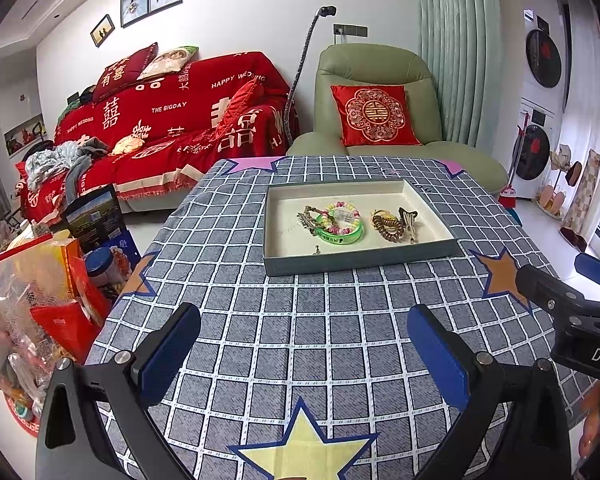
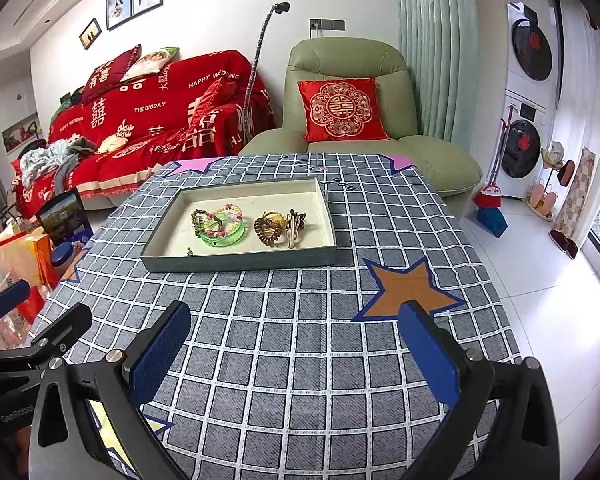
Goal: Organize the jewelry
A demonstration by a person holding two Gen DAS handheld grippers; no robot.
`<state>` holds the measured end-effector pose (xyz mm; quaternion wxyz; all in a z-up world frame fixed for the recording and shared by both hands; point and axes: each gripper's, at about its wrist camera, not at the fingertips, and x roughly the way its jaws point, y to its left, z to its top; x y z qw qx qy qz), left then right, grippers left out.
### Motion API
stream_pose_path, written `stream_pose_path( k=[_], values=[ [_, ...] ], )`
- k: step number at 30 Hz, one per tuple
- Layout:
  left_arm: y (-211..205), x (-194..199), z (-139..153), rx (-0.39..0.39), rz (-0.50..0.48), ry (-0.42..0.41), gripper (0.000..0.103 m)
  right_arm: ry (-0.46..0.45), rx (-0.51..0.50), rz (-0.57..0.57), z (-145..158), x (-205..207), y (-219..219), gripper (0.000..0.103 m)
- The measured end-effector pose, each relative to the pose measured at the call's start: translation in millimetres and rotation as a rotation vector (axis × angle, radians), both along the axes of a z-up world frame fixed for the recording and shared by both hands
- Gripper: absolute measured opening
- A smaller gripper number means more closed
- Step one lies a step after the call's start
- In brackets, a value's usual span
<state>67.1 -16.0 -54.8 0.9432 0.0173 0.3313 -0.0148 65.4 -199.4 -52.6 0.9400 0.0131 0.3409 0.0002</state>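
Both your grippers hang low over the near edge of the grey checked tablecloth point(image 1: 300, 320), left gripper point(image 1: 304, 344) and right gripper point(image 2: 296, 344) alike with blue pads spread wide and empty. Straight ahead, past bare cloth, sits the shallow grey rectangular tray point(image 2: 240, 260), long side facing you. Inside it lie the green bangle with pastel beads point(image 2: 224, 228) left and the brown coiled bracelet point(image 2: 269, 232) right, nearer your right gripper.
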Motion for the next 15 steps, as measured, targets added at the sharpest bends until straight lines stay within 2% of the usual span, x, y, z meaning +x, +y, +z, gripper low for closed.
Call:
stream_pose_path(
  k=[15],
  values=[
    [6.6,1.9,-0.3,-0.035,-0.009,-0.001,0.103,0.003,0.0,0.002,-0.9,1.0,1.8,0.103]
  ],
)
